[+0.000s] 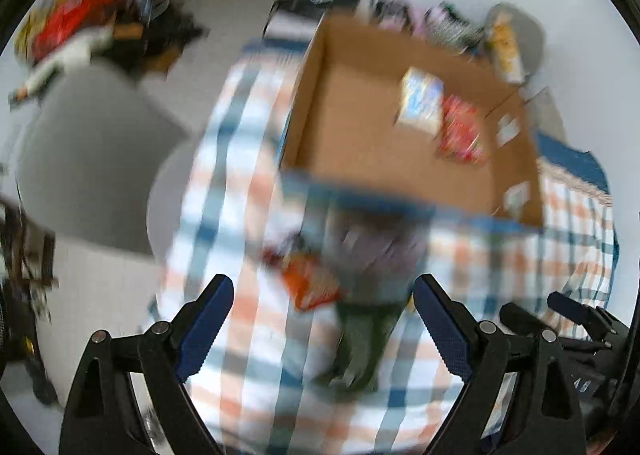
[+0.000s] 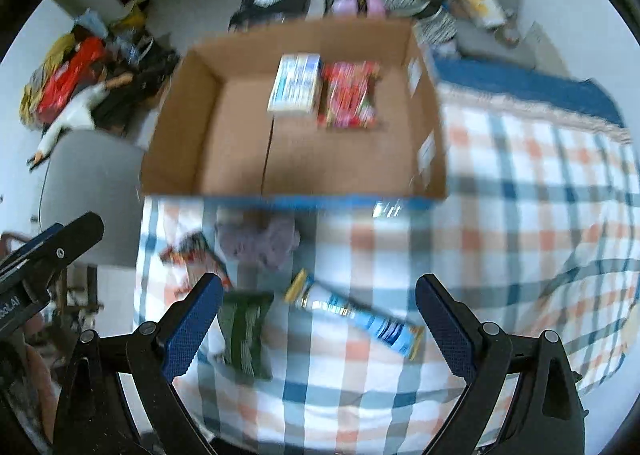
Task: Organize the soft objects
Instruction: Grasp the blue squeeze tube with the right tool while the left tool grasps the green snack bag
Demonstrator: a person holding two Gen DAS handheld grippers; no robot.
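Cardboard walls of the box (image 2: 224, 127) already hold two soft packs against the far side: a pale blue-white pack (image 2: 295, 83) and a red pack (image 2: 349, 94), lying side by side and touching. Four more things lie on the checked cloth (image 2: 520, 183) in front of the box's near wall: a green striped pouch (image 2: 244, 329), a long blue wrapper (image 2: 360, 317), a crumpled lilac cloth (image 2: 260, 241) and an orange-red packet (image 2: 188, 255) toward the left edge.

I judge all of these light and limp. The wrapper looks glossy, so it may slide; I would pinch it across its middle rather than at a sealed end. The pouch should buckle if taken by a corner, so a grip across its width suits it better.

My right gripper (image 2: 318, 303) hangs over the near edge of the cloth, tilted down, fingers spread wide and holding nothing, with pouch and wrapper framed between them. My left gripper (image 1: 324, 303) hovers beside it, likewise spread and empty, aimed at the orange-red packet. Motion blur smears both views.
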